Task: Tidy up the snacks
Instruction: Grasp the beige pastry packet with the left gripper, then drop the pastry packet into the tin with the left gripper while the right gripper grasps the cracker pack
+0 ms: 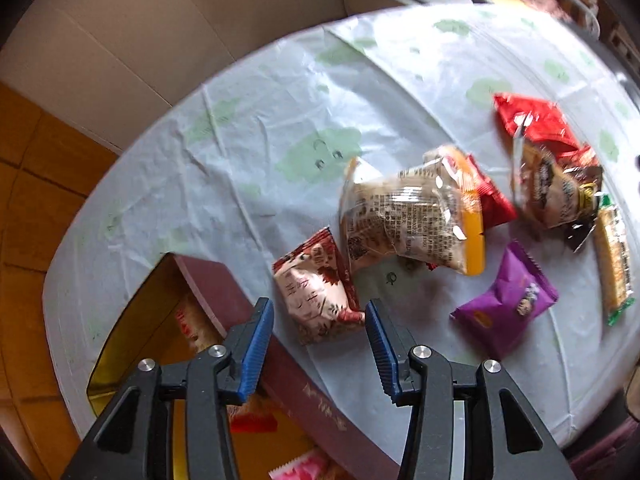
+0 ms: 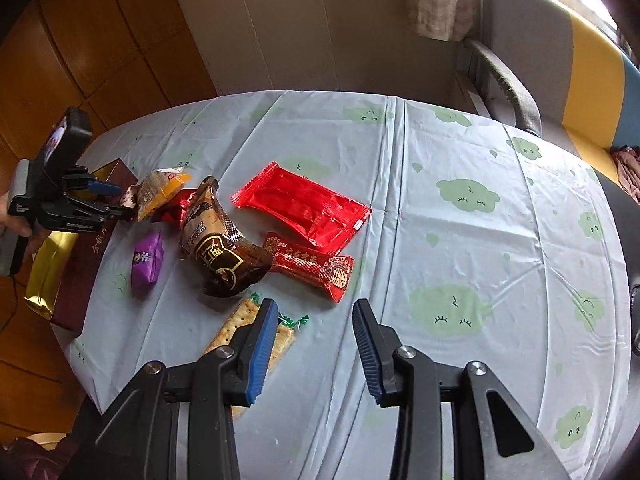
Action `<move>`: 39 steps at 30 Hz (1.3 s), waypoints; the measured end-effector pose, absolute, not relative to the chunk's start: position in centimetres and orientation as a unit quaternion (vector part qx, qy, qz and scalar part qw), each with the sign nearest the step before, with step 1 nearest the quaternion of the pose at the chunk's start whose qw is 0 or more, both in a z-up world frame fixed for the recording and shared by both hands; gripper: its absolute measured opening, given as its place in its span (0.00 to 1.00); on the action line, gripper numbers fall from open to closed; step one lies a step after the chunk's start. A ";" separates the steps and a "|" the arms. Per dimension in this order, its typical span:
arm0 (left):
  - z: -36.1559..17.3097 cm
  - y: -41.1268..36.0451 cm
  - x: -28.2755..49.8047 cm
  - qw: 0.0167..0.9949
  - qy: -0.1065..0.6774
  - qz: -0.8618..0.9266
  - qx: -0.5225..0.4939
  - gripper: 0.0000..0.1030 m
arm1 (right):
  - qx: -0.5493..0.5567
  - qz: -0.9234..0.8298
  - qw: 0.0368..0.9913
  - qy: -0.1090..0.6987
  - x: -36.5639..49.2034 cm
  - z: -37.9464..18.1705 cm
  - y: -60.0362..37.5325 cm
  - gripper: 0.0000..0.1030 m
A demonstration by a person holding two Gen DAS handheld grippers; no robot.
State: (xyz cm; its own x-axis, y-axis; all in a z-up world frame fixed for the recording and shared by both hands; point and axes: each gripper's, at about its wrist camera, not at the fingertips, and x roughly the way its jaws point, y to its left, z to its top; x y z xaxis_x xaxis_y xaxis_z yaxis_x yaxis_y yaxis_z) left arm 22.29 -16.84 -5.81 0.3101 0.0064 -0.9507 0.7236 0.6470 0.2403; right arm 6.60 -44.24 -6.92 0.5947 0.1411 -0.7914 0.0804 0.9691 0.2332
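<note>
The left gripper (image 1: 319,322) hovered with fingers apart and empty over a white-and-red snack packet (image 1: 316,294) beside the box (image 1: 256,320). The right gripper (image 2: 315,320) was also open and empty above the desk (image 2: 460,240), near a cracker pack (image 2: 240,324).

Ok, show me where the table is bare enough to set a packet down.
The widest bare cloth lies right of the red packet, running toward the chair. The far strip behind the snacks is free too. It is crowded on the left, from the purple packet and brown packet to the box.
</note>
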 end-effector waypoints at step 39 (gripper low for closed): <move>-1.2 -12.0 12.3 0.822 0.478 -0.283 0.127 0.33 | 0.156 0.051 0.845 0.509 7.3 -9.8 -43.0 0.53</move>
State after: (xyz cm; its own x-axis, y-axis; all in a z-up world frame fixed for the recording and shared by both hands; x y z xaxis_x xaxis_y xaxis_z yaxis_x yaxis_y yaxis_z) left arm 12.33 -12.03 -1.16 0.3832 -0.3447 -0.8570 0.5866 0.8075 -0.0625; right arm 7.26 -43.05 -9.76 0.4776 0.2448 -0.8438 0.0717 0.9463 0.3152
